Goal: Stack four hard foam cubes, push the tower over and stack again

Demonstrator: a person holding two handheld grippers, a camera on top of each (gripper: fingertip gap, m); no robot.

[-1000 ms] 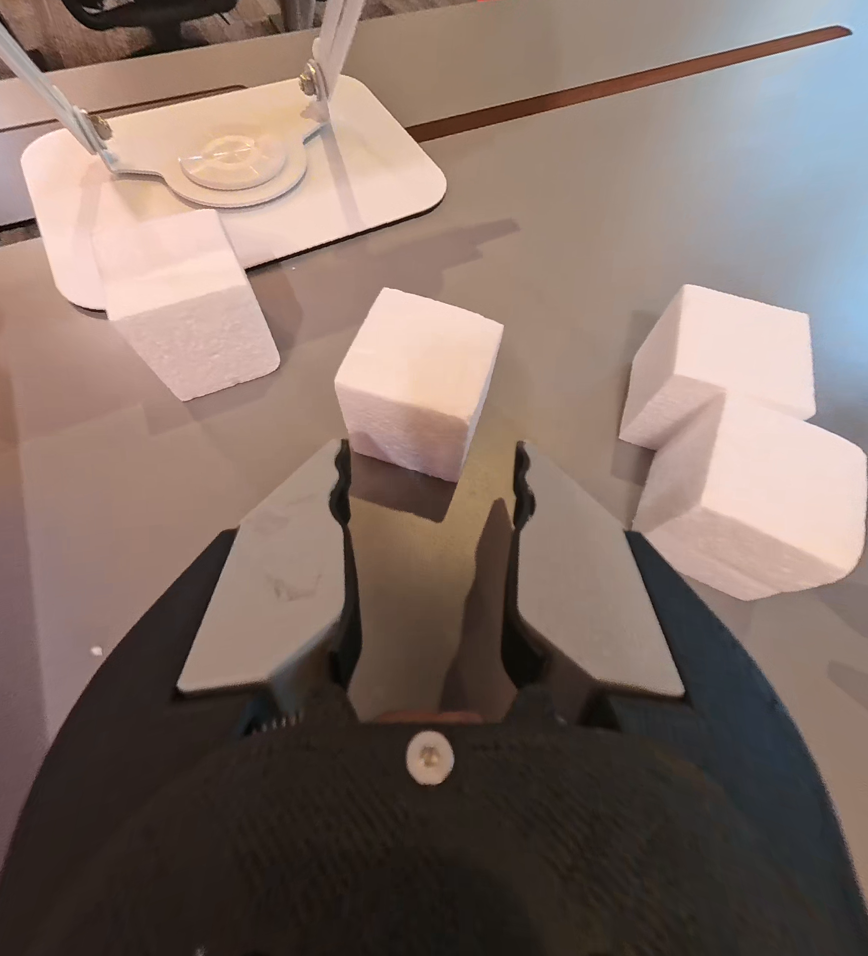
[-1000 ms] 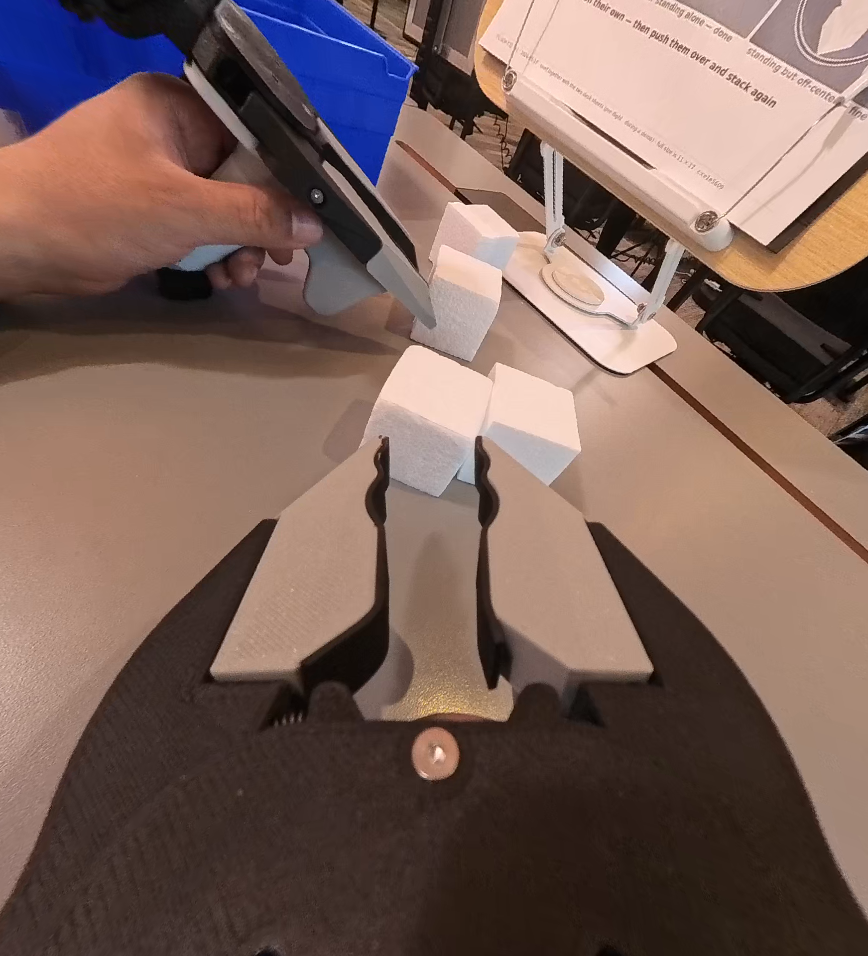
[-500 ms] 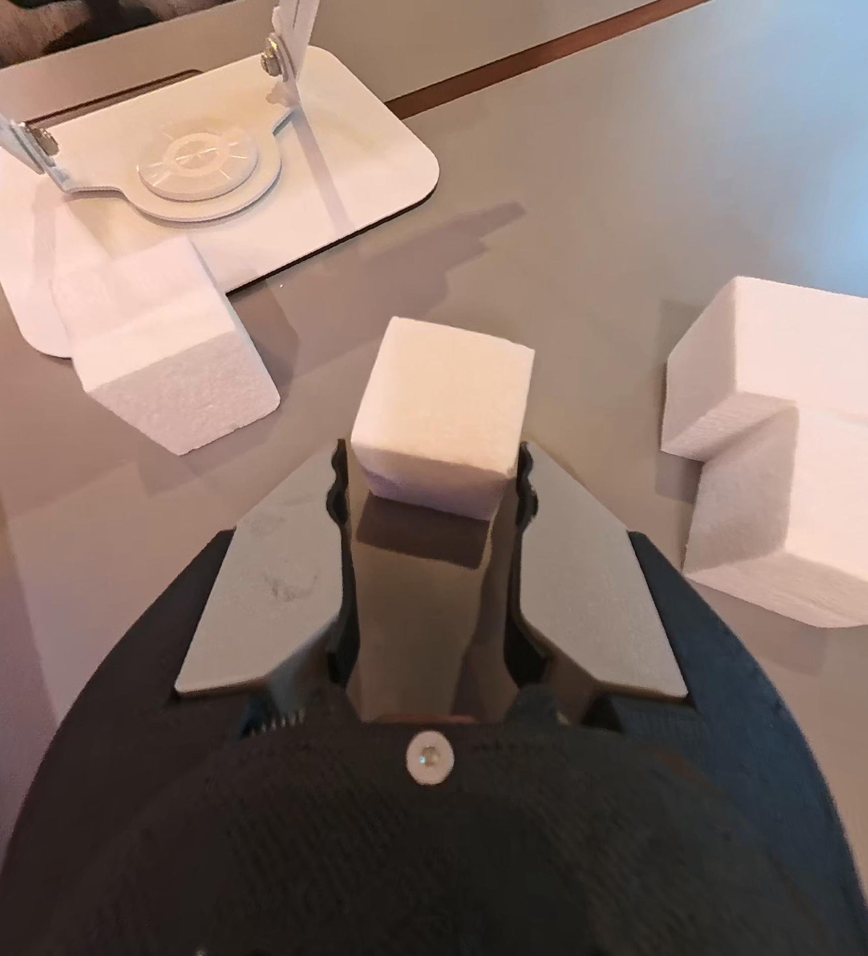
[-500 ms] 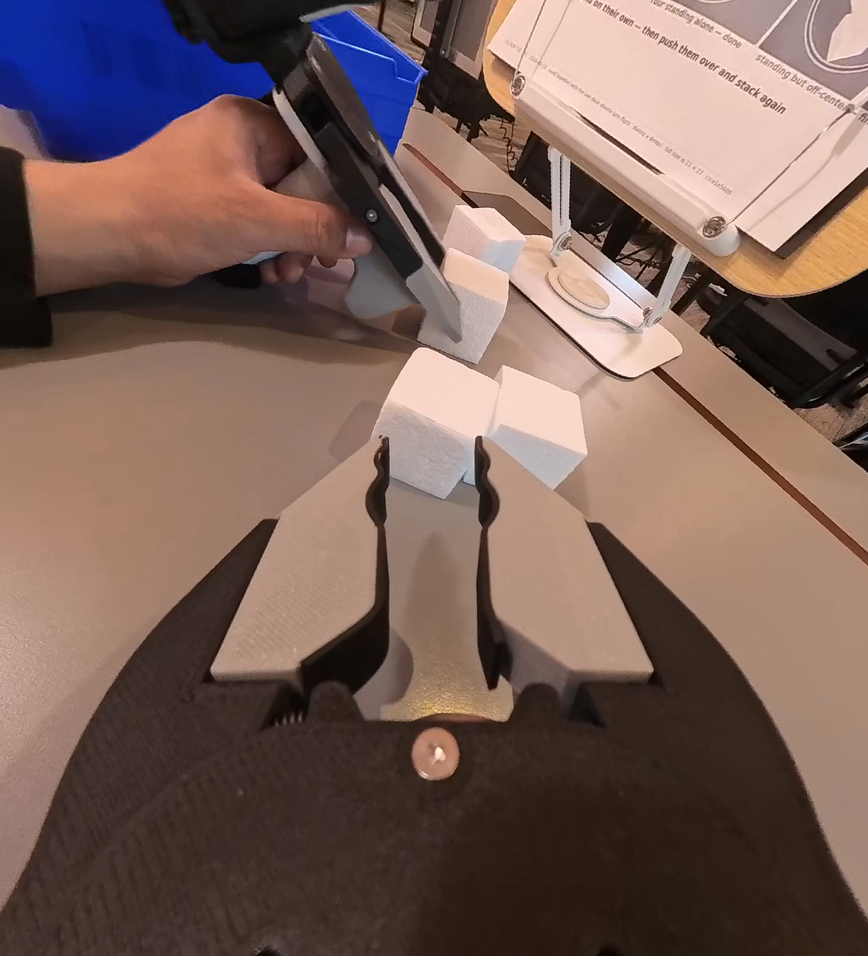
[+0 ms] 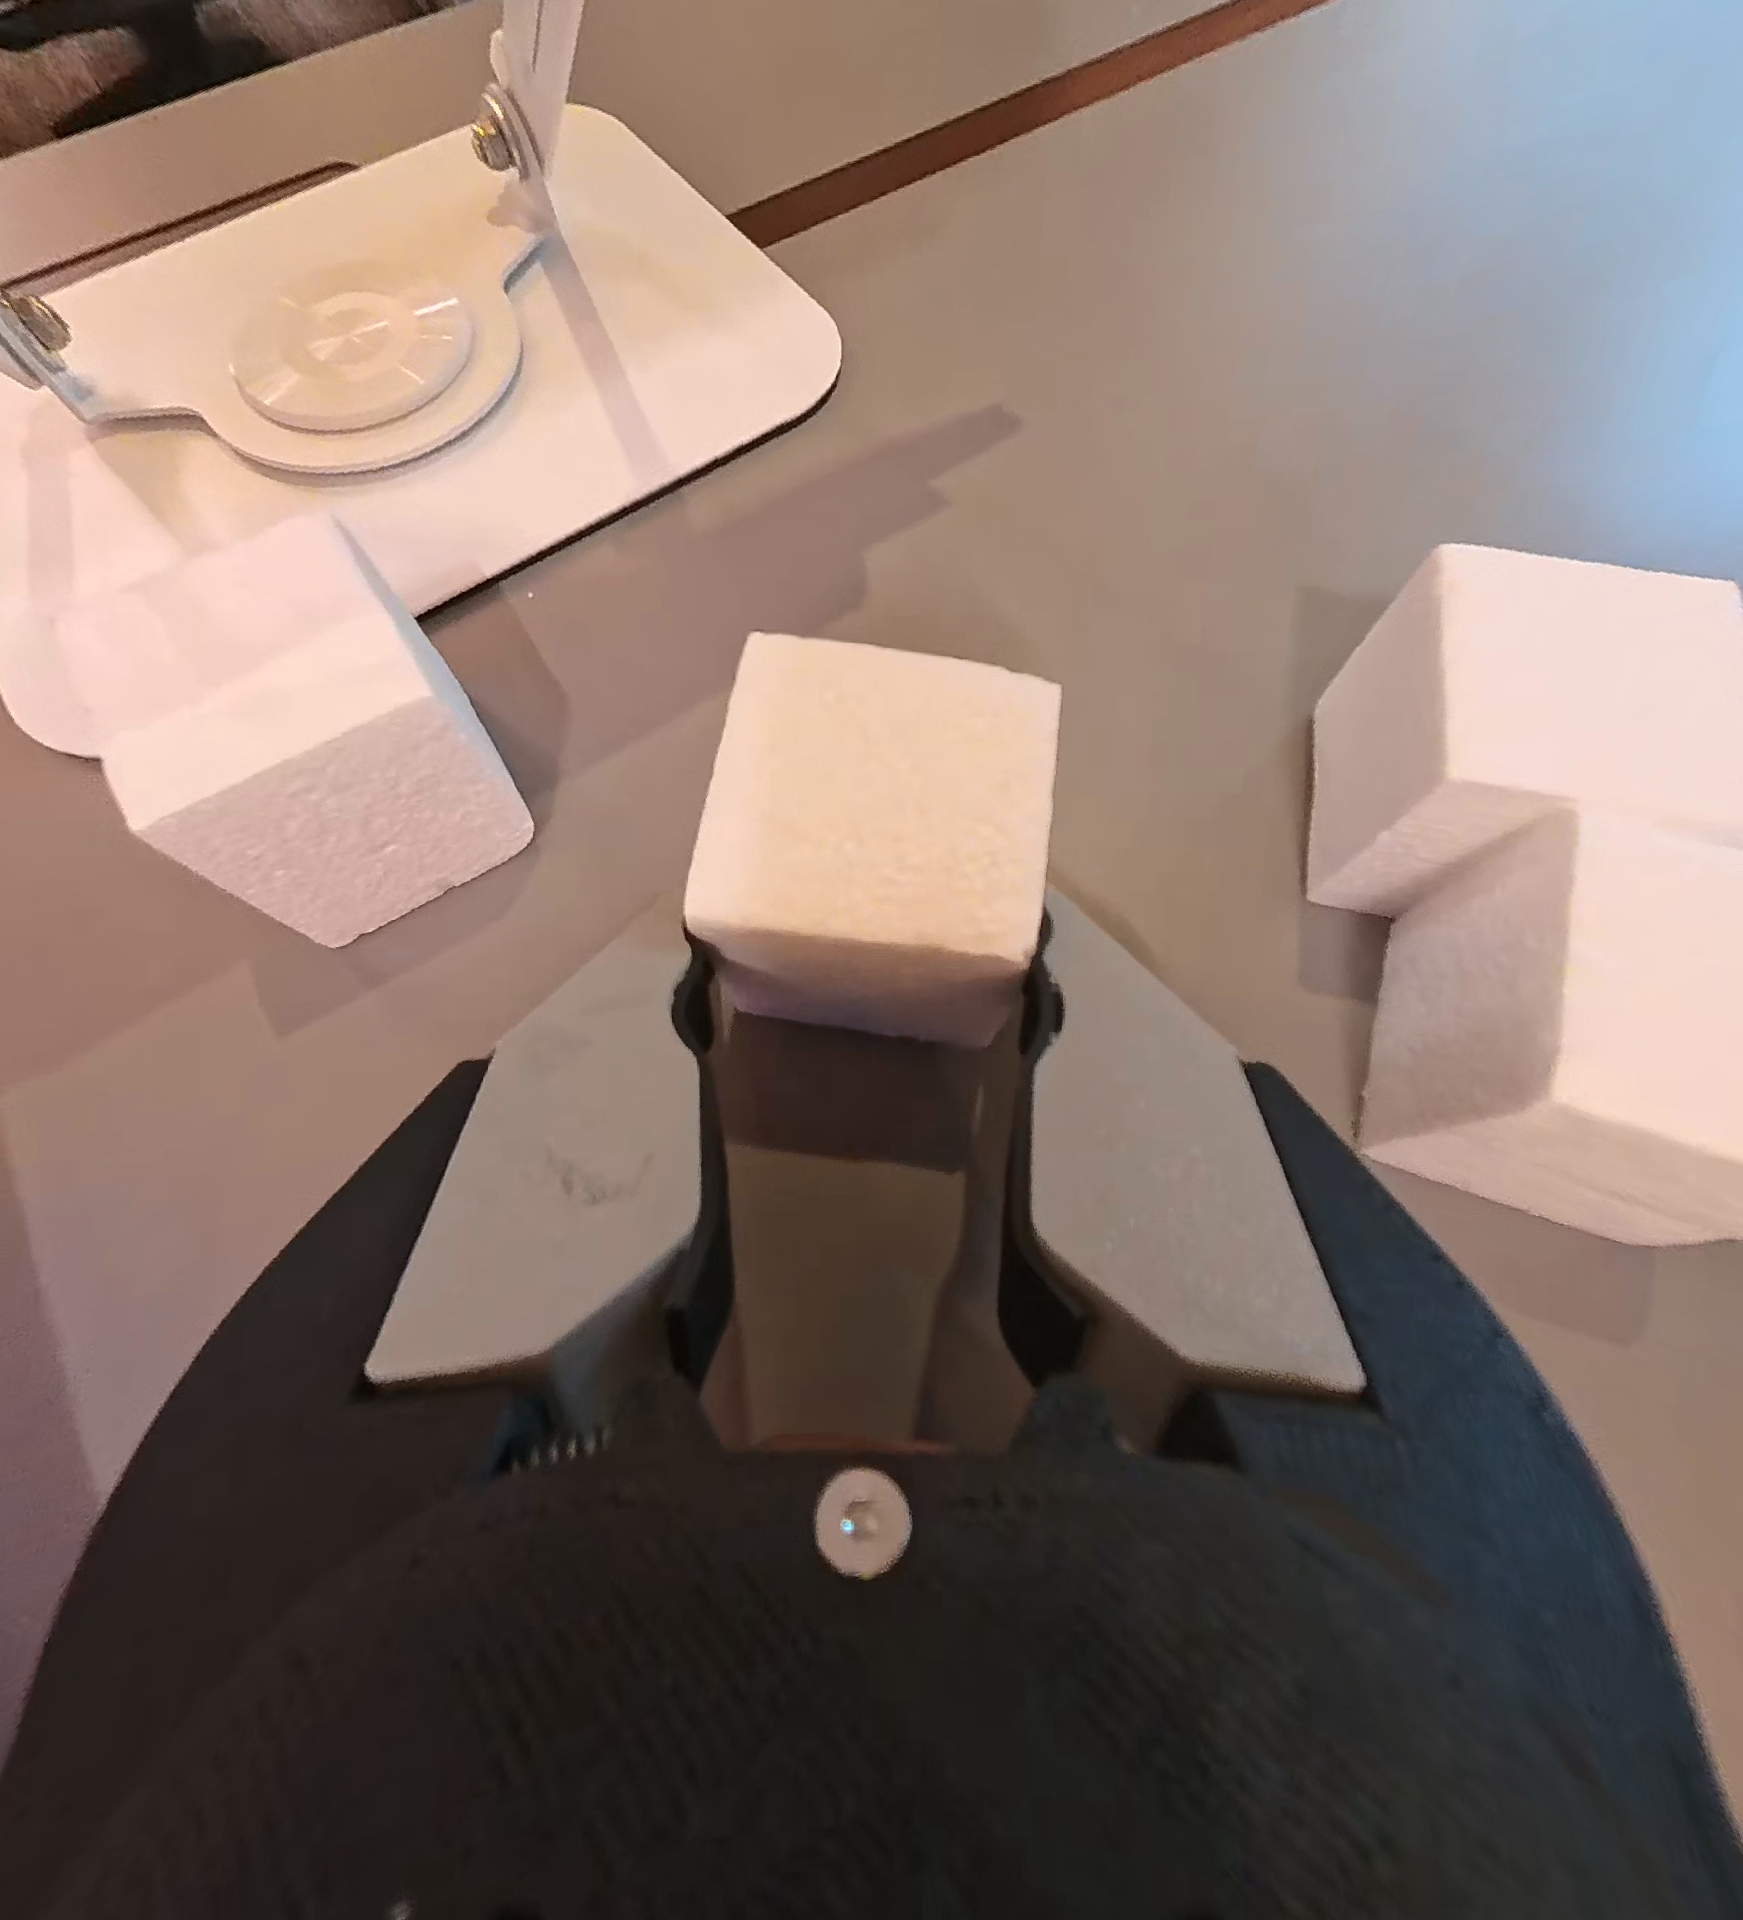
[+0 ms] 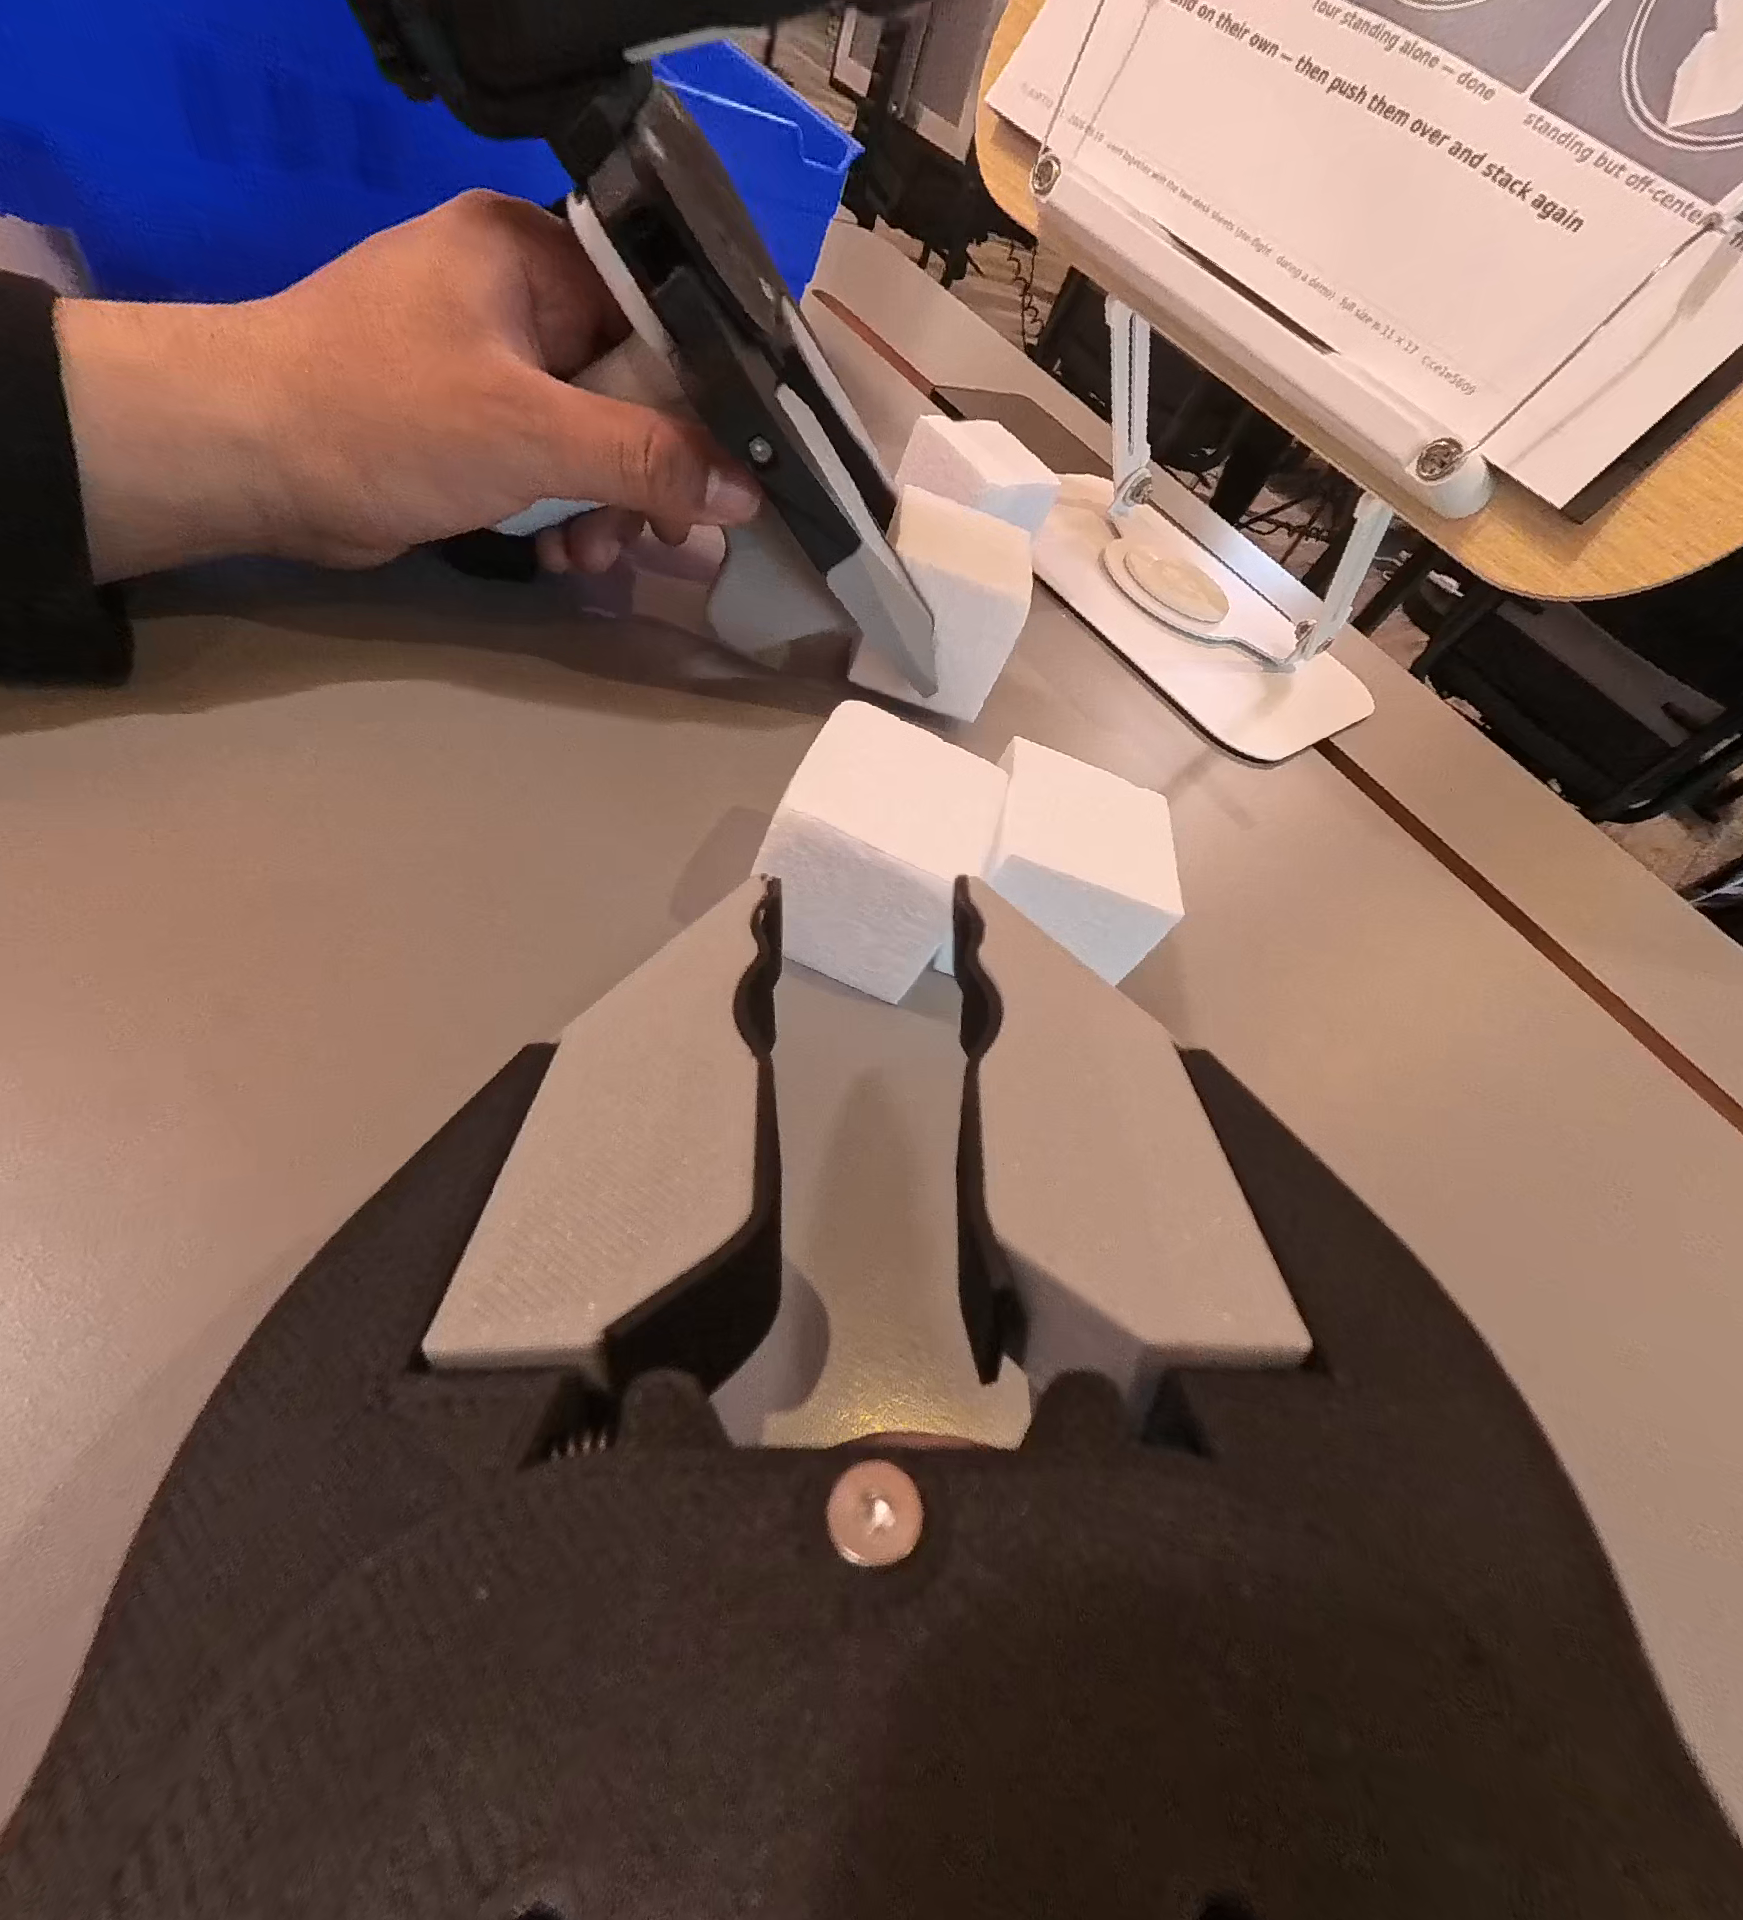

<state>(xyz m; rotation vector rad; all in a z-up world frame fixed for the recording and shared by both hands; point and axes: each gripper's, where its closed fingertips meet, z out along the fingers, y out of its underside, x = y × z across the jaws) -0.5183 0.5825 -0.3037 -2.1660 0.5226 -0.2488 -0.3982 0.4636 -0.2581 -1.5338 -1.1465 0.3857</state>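
Jaws of left gripper (image 5: 865, 961) straddling middle foam cube (image 5: 872, 831), right gripper (image 6: 862, 920) jaws narrow, empty

Open table (image 6: 327, 987) left of cubes (image 6: 882, 847)

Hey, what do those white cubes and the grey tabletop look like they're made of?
The white cubes, such as the one between the left gripper's fingertips, look like rigid expanded foam: matte, with a fine beaded grain on the faces. The grey tabletop seems a smooth laminate or coated board; its soft sheen mirrors the cubes faintly.
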